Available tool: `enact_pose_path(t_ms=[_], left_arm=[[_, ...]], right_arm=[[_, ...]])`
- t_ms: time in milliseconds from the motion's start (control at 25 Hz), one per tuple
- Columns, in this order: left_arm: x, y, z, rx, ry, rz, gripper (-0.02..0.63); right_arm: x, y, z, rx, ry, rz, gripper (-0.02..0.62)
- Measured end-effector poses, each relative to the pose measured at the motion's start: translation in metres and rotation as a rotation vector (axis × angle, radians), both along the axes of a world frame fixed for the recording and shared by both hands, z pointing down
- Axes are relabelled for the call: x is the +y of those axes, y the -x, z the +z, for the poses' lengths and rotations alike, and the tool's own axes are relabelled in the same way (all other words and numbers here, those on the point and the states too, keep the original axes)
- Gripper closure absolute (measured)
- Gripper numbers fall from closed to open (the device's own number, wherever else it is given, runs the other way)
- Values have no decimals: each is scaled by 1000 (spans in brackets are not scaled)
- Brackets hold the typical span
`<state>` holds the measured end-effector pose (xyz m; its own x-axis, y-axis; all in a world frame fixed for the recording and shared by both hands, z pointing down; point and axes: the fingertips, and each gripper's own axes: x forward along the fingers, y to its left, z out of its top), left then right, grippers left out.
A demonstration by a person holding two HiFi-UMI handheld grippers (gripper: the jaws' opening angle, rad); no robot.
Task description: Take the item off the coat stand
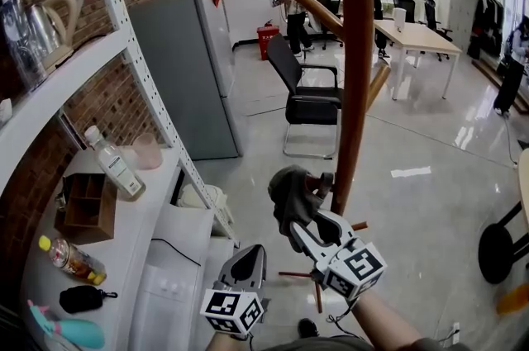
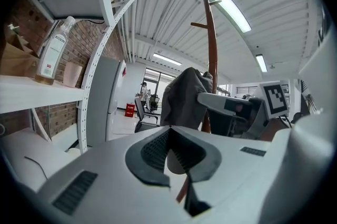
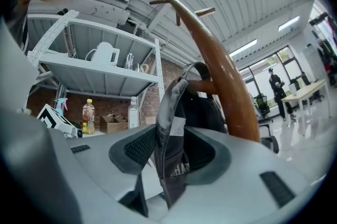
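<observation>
A dark grey cap [image 1: 289, 192] hangs low on the brown wooden coat stand [image 1: 355, 93]. My right gripper [image 1: 302, 221] reaches up at the cap from below. In the right gripper view the cap's fabric [image 3: 171, 165] hangs between the jaws of the right gripper [image 3: 169, 146], which stand wide apart with the pads off it. The stand's pole [image 3: 231, 91] rises just behind. My left gripper [image 1: 248, 258] is lower and to the left, shut with nothing in it. In its own view, the left gripper [image 2: 169, 130] faces the cap [image 2: 181, 96] from a short way off.
A white shelf unit [image 1: 124, 201] at left holds a clear bottle [image 1: 114, 163], a pink cup [image 1: 147, 151], a wooden box [image 1: 87, 207] and a kettle [image 1: 41, 31] higher up. A grey fridge [image 1: 186, 68], a black office chair [image 1: 306, 97], a desk [image 1: 417, 35] and a person [image 1: 291, 2] are beyond.
</observation>
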<state>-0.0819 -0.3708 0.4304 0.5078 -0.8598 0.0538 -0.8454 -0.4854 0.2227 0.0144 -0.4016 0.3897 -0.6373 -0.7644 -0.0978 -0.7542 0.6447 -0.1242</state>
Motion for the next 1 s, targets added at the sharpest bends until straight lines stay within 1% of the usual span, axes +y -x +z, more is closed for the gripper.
enact_pose_path(t_ms=[160, 200, 240, 320, 480, 680, 880, 1000], left_arm=[[-7, -1, -1, 4, -1, 4, 600], [-8, -1, -1, 3, -2, 5, 600], [-9, -1, -1, 3, -2, 6, 600], [-10, -1, -1, 3, -3, 8, 600], [-13, -1, 1, 1, 7, 12, 600], [-14, 1, 0, 3, 8, 8, 600], [-15, 2, -7, 4, -10, 7, 600], [-15, 3, -10, 5, -17, 3, 600]], right_arm=[[-3, 4, -5, 1, -20, -27, 430], [-3, 5, -6, 8, -29, -27, 440], [-3, 7, -8, 17, -40, -25, 473], [-3, 9, -13, 25, -57, -16, 521], [-5, 8, -15, 12, -67, -8, 560], [-8, 8, -23, 11, -83, -6, 566], [-11, 11, -42, 5, -123, -8, 566], [-11, 13, -48, -4, -131, -18, 566]])
